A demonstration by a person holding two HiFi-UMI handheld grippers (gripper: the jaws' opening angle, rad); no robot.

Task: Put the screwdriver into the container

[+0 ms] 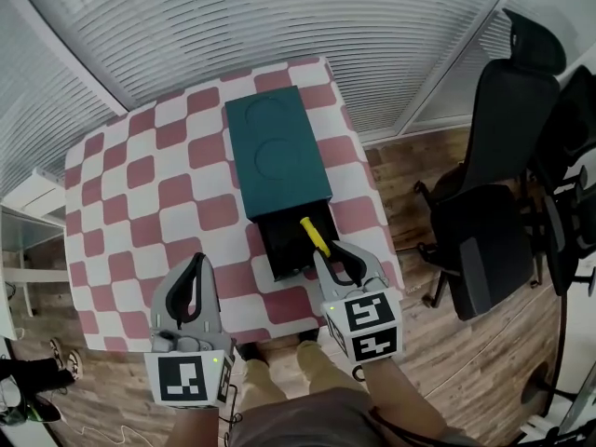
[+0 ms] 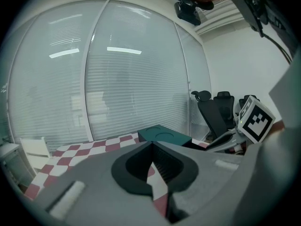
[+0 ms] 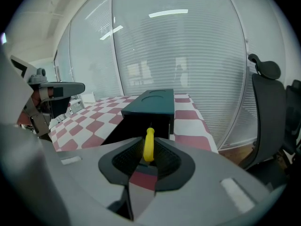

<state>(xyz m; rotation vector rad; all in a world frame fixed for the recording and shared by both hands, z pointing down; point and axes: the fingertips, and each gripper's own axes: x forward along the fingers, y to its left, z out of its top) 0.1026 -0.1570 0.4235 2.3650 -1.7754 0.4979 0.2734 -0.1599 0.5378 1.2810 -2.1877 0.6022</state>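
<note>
A dark green container (image 1: 277, 147) stands on the red-and-white checked table (image 1: 140, 175), its black drawer (image 1: 291, 242) pulled out toward me. My right gripper (image 1: 328, 255) is shut on a screwdriver with a yellow handle (image 1: 315, 235), which sticks forward over the open drawer. In the right gripper view the yellow handle (image 3: 149, 145) is pinched between the jaws (image 3: 148, 150), pointing at the container (image 3: 150, 102). To the left of the drawer, my left gripper (image 1: 196, 263) hangs over the table's near part, shut and empty. Its view (image 2: 151, 146) shows the container (image 2: 164, 135) ahead at the right.
Black office chairs (image 1: 503, 166) stand on the wood floor right of the table. Window blinds (image 1: 279, 17) run behind the table's far edge. A white shelf (image 1: 28, 198) sits at the left. The table's near edge lies just under both grippers.
</note>
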